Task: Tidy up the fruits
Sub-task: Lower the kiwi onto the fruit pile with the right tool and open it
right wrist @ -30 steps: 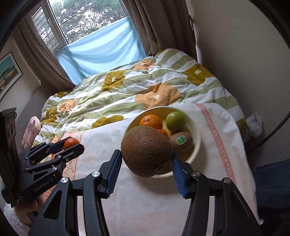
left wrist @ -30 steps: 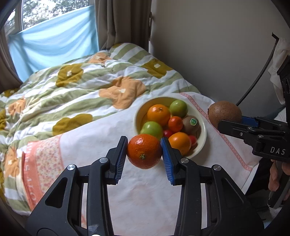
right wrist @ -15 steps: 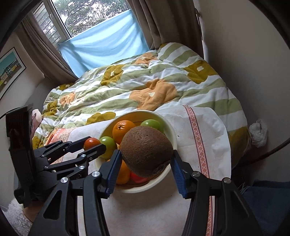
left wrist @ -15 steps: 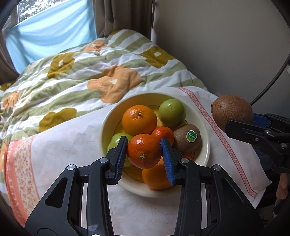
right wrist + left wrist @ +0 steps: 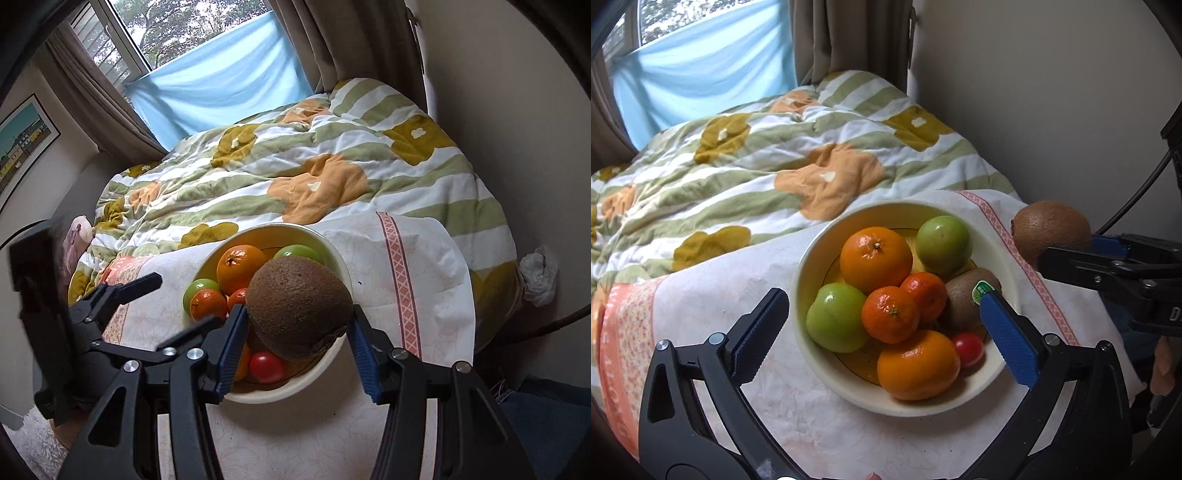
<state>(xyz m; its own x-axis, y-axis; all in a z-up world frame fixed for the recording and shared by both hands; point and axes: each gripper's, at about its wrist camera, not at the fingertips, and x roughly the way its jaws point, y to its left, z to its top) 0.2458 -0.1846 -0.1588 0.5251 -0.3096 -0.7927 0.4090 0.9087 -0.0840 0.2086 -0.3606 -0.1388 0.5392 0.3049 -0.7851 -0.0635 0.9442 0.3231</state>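
A cream bowl (image 5: 812, 266) on a white cloth holds oranges, green apples, a stickered kiwi (image 5: 964, 302), a small red tomato and a small mandarin (image 5: 890, 314) lying on top of the pile. My left gripper (image 5: 882, 314) is open, its jaws spread wide on either side of the mandarin. My right gripper (image 5: 295, 325) is shut on a brown kiwi (image 5: 295, 302) and holds it above the bowl's (image 5: 332, 254) right rim. The held kiwi also shows in the left wrist view (image 5: 1051, 229), right of the bowl.
The white cloth (image 5: 701, 295) with a pink patterned border lies over a striped, flowered quilt (image 5: 775, 147). A wall stands close on the right. A window with a blue cloth and brown curtains is behind. A cable (image 5: 1137, 192) hangs at right.
My left gripper moved over the bowl, opened and let go of the mandarin, which now lies in the bowl. My right gripper with the kiwi moved closer to the bowl.
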